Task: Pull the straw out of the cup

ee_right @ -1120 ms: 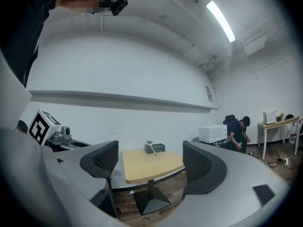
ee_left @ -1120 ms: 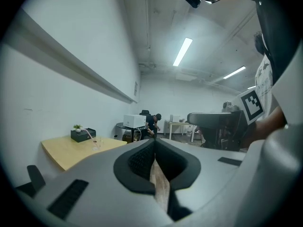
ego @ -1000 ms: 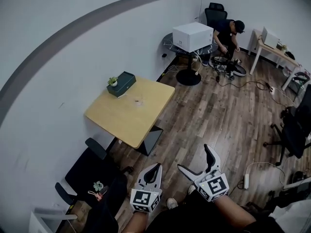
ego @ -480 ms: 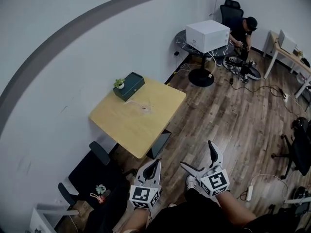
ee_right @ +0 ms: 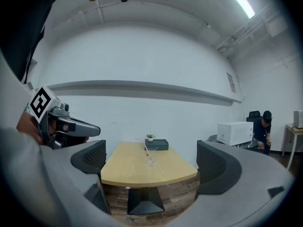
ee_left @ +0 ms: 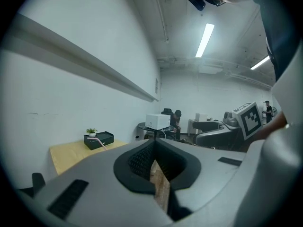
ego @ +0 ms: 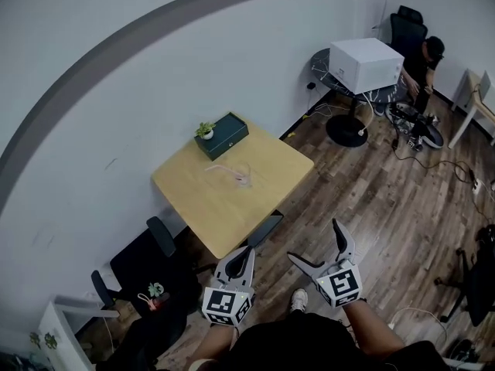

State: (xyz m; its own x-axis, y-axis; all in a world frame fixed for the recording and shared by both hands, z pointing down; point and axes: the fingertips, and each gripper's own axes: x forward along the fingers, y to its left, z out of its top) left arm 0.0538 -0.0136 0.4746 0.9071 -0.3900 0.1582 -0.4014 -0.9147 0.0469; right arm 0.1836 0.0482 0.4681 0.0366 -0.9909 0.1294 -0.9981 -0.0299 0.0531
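A clear cup (ego: 243,178) with a pink straw (ego: 223,168) stands on the light wooden table (ego: 224,207), far ahead of both grippers. In the right gripper view the cup (ee_right: 150,161) and straw (ee_right: 145,148) sit mid-table, framed by the wide jaws. My right gripper (ego: 319,249) is open and empty, above the wooden floor. My left gripper (ego: 237,264) is shut with nothing between its jaws, just short of the table's near corner. The left gripper view shows its pads (ee_left: 142,161) together and the straw (ee_left: 95,140) at the far left.
A dark green box (ego: 227,135) with a small plant (ego: 205,130) lies at the table's far edge. A black chair (ego: 147,265) stands left of the table. A person (ego: 424,59) crouches by a white box (ego: 365,64) on a round stand; cables lie on the floor.
The table and cup have come nearer and shifted right in the head view as both grippers moved toward them. The left stays shut, the right wide open.
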